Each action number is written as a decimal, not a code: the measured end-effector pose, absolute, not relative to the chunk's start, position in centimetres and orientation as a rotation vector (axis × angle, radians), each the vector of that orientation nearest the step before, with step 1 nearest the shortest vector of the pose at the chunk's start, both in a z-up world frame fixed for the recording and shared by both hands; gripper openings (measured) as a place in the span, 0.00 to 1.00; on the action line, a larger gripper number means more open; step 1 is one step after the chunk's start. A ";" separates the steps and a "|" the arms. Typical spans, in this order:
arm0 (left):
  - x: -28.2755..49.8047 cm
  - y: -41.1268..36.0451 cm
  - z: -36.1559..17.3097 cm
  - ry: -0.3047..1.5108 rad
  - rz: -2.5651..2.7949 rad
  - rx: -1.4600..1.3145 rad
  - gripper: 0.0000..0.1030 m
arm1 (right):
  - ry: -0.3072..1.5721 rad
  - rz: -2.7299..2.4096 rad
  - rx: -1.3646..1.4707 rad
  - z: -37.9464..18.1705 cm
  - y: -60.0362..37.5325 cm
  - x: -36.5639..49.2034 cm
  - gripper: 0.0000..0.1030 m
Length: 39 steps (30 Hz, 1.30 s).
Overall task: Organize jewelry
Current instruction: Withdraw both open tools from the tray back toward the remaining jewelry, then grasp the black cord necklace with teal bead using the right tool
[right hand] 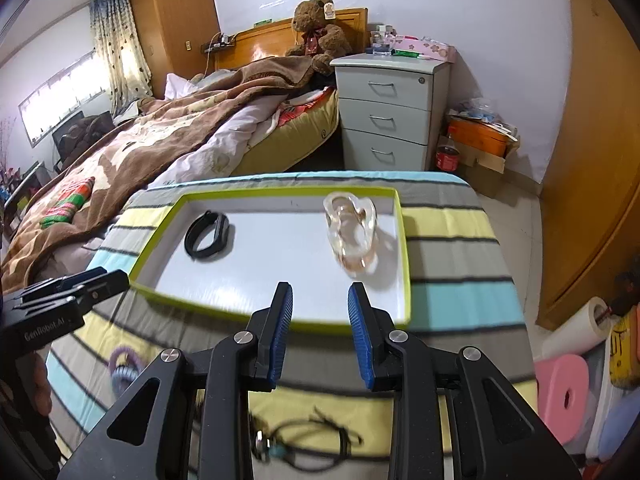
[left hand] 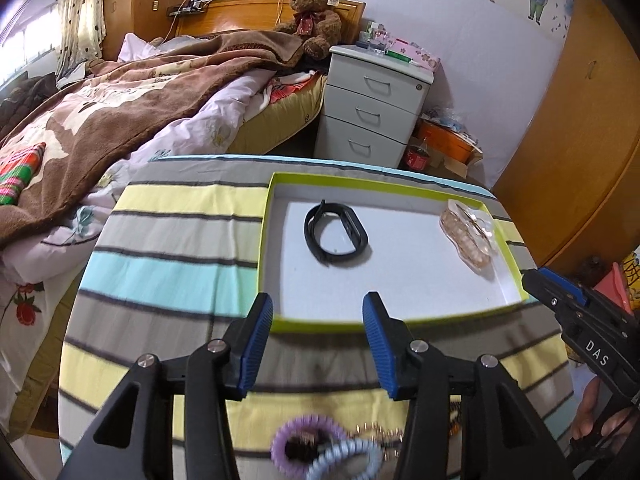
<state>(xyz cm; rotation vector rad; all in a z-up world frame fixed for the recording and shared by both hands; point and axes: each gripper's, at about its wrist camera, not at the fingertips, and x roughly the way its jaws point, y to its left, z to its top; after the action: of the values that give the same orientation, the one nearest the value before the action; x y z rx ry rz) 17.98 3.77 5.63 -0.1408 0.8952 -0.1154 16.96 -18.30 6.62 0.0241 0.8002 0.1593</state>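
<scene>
Left gripper [left hand: 318,320] fingers spread wide, empty, low centre of frame over the striped bench [left hand: 168,240]. Right gripper [right hand: 320,312] fingers also apart, holding nothing. Green-rimmed tray [left hand: 266,240] mid-frame holds black wristband [left hand: 335,232] at its left, clear pink bracelet [right hand: 352,232] at its right. Purple and blue coil hair ties [left hand: 320,446] lie on the bench, bottom edge. Dark cord necklace [right hand: 308,440] bottom centre of right view.
</scene>
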 end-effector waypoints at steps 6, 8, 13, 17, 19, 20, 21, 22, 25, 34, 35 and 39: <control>15.0 4.7 5.4 0.889 -0.125 -0.160 0.49 | 0.806 0.166 0.029 5.9 -19.3 13.9 0.29; 14.0 4.9 5.0 0.899 -0.134 -0.176 0.50 | 0.809 0.172 0.029 5.6 -19.5 13.0 0.29; 12.0 5.4 3.9 0.921 -0.140 -0.179 0.53 | 0.825 0.226 0.068 4.4 -19.6 11.2 0.29; 10.5 5.6 3.3 0.935 -0.153 -0.192 0.54 | 0.849 0.272 0.058 3.3 -18.7 10.1 0.29; 10.0 5.8 3.1 0.935 -0.152 -0.203 0.55 | 0.869 0.301 0.056 2.6 -18.1 9.8 0.29; 9.8 6.0 3.1 0.930 -0.154 -0.214 0.56 | 0.879 0.307 0.047 2.3 -17.8 9.8 0.29; 9.5 6.0 3.1 0.925 -0.155 -0.219 0.60 | 0.883 0.313 0.035 2.0 -17.4 9.8 0.29; 9.3 6.1 3.2 0.920 -0.158 -0.220 0.62 | 0.886 0.315 0.029 1.8 -17.2 9.8 0.29; 8.9 6.4 3.2 0.919 -0.173 -0.235 0.63 | 0.895 0.302 0.025 1.4 -16.9 10.1 0.29; 8.2 7.0 2.7 0.939 -0.174 -0.248 0.63 | 0.929 0.258 -0.012 0.1 -16.0 11.2 0.29; 8.1 7.0 2.6 0.942 -0.173 -0.251 0.63 | 0.936 0.256 -0.013 -0.1 -16.0 11.4 0.29; 8.0 7.1 2.2 0.954 -0.171 -0.252 0.63 | 0.934 0.249 -0.037 -0.2 -15.8 11.3 0.29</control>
<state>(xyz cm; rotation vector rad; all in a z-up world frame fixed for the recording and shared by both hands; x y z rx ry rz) 8.04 7.10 2.24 -0.2520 0.9537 -0.1711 11.33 -15.79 -0.22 -0.0365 0.9342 0.2487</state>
